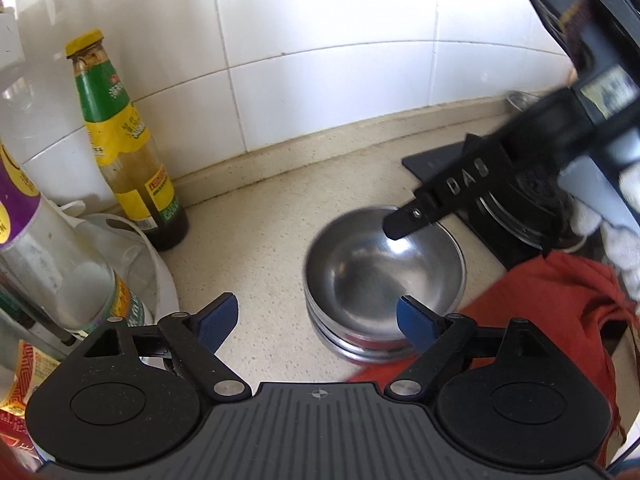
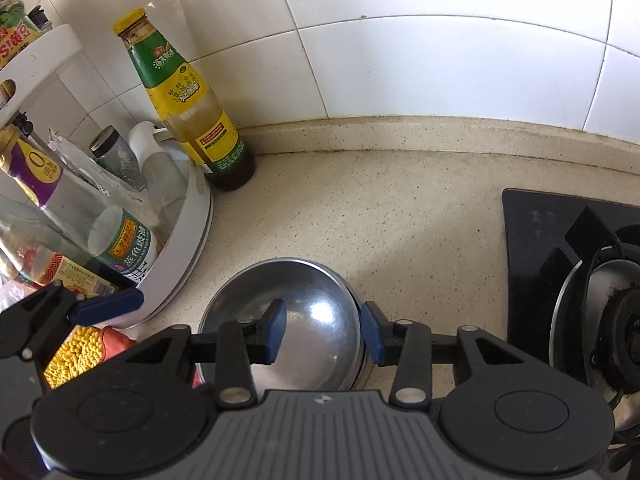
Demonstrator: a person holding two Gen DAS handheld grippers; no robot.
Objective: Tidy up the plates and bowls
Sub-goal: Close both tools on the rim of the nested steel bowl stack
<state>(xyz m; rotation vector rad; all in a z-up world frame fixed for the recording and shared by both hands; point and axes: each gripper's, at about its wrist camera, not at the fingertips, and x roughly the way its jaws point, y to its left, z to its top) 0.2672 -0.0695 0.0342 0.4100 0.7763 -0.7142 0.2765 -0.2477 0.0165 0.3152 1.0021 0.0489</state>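
On the counter (image 2: 360, 208), both claws apart: right claw (image 2: 326, 332) straddles the bowl (image 2: 288, 300) rim

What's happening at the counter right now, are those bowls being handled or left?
A person is working two handheld grippers over a stack of steel bowls on the counter beside the stove. The right gripper straddles the top bowl's rim, one finger inside and one outside; whether it pinches is unclear. The left gripper is open and holds nothing. A sauce bottle stands by the wall.
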